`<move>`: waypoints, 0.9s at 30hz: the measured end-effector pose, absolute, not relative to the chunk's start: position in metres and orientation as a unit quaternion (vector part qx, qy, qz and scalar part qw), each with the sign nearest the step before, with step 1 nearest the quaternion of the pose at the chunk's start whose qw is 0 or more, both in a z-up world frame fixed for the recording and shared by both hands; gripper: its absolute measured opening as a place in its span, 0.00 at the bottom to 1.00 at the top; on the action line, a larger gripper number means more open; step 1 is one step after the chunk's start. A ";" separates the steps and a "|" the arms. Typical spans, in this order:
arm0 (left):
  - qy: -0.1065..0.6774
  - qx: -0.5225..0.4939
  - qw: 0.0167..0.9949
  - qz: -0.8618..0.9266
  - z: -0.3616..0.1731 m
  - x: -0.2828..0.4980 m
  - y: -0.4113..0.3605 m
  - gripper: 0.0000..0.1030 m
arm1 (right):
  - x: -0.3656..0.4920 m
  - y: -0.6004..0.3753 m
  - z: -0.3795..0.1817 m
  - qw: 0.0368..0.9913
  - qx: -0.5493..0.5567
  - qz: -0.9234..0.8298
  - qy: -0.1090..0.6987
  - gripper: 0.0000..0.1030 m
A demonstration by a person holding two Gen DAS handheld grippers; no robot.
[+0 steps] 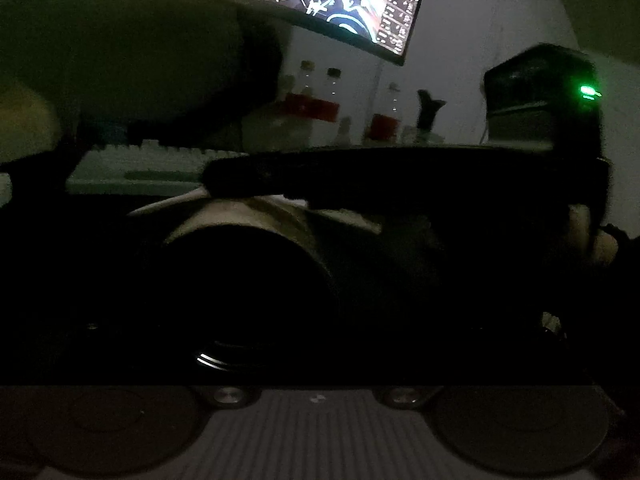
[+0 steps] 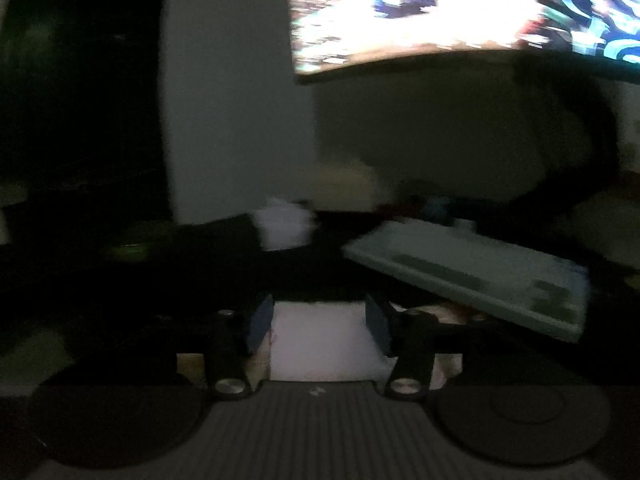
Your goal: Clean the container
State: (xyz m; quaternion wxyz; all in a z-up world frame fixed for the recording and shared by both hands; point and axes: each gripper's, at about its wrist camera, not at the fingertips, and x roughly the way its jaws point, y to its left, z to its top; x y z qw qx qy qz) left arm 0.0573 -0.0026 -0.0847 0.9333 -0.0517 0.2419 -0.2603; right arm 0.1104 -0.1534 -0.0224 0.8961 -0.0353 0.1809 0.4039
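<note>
A dark round container [image 1: 256, 280] is seen at lower centre of the left wrist view, its contents lost in shadow; the left gripper's own state cannot be told. A white cloth [image 2: 320, 344] is clamped between the right gripper [image 2: 318, 326] fingers. Bottles [image 1: 320, 96] with red contents, a pale keyboard [image 2: 472, 276] and a lit monitor [image 2: 460, 12] are seen behind. No writing is readable.

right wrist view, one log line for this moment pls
right gripper: shut on white cloth | keyboard: ahead right | monitor: lit | view: dark, blurred
</note>
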 end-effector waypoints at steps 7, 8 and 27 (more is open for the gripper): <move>0.249 -0.063 0.932 -0.255 -0.084 0.070 0.004 1.00 | 0.122 -0.153 -0.021 0.892 -0.028 0.411 0.184 0.28; 0.249 -0.065 0.932 -0.254 -0.084 0.072 0.005 1.00 | 0.120 -0.152 -0.021 0.891 -0.025 0.416 0.182 0.17; 0.231 -0.061 0.937 -0.255 -0.091 0.074 0.021 1.00 | 0.116 -0.156 0.001 0.849 0.024 0.493 0.188 0.62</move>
